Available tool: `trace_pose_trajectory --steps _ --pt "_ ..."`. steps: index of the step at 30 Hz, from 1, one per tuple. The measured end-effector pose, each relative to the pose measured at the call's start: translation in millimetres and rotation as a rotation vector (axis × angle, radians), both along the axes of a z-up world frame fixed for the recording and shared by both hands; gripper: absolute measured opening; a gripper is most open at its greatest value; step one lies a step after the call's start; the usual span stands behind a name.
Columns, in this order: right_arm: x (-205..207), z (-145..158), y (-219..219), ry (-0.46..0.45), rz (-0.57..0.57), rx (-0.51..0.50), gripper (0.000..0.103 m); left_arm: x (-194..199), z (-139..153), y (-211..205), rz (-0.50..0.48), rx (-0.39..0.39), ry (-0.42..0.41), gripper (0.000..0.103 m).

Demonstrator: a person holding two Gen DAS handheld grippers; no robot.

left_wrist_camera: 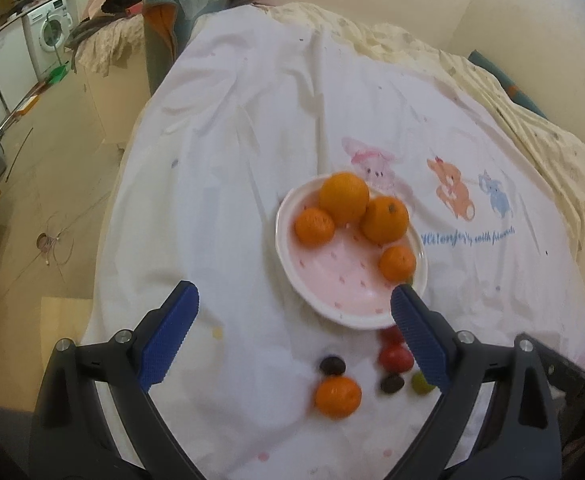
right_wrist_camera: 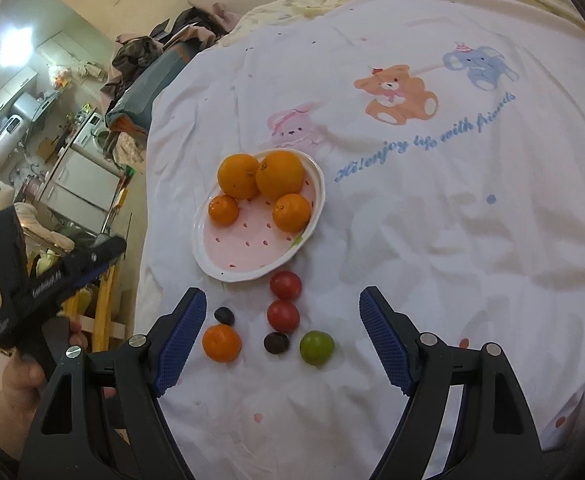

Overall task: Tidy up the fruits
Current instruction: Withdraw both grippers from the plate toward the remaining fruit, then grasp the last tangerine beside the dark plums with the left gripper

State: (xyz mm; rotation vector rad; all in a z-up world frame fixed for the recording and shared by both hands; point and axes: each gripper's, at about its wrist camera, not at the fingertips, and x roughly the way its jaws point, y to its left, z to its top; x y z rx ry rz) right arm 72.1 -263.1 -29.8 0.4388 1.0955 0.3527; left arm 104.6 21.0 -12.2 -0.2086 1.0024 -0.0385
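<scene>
You are holding both grippers over the bed, left gripper fingers spread, right gripper fingers spread, nothing pinched, four oranges sitting on the plate.

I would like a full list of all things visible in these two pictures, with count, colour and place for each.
plate: one, white rim, pink inside, on the sheet.
oranges: four, orange, on the plate.
loose mandarin: one, orange, on the sheet near the plate.
tomatoes: two, red, beside the plate's near rim.
dark fruits: two, dark purple, among the loose fruit.
green fruit: one, green, rightmost of the loose fruit.
sheet: one, white with cartoon animals, over the bed.
left gripper: black, blue pads, open, empty.
right gripper: same colours, open, empty.
hand: one, holding the left gripper.
</scene>
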Motion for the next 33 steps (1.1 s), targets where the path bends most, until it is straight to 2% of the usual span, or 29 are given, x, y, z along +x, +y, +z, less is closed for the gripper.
trace_pose_trajectory --steps 10,14,25,26,31,33 --pt "1.8 -7.7 3.0 0.027 -0.019 -0.033 0.082 -26.8 -25.5 -12.6 -0.037 0.012 0.076 0.095" --pt "4.7 -11.5 -0.4 0.046 -0.035 -0.019 0.082 -26.7 -46.1 -18.6 -0.061 0.016 0.166 0.095" --pt "8.0 -18.6 -7.6 0.085 -0.064 -0.005 0.082 -29.8 -86.3 -62.5 -0.205 0.08 0.292 0.094" --pt "8.1 -18.8 -7.8 0.087 -0.064 -0.006 0.082 -29.1 -89.1 -65.7 -0.215 0.087 0.299 0.094" --pt "10.0 -22.1 -6.9 0.098 -0.059 -0.015 0.082 -24.0 -100.8 -76.5 -0.244 0.093 0.33 0.075" --pt "11.0 -23.5 -5.9 0.103 -0.057 -0.022 0.082 -22.1 -103.0 -79.2 -0.253 0.101 0.332 0.072"
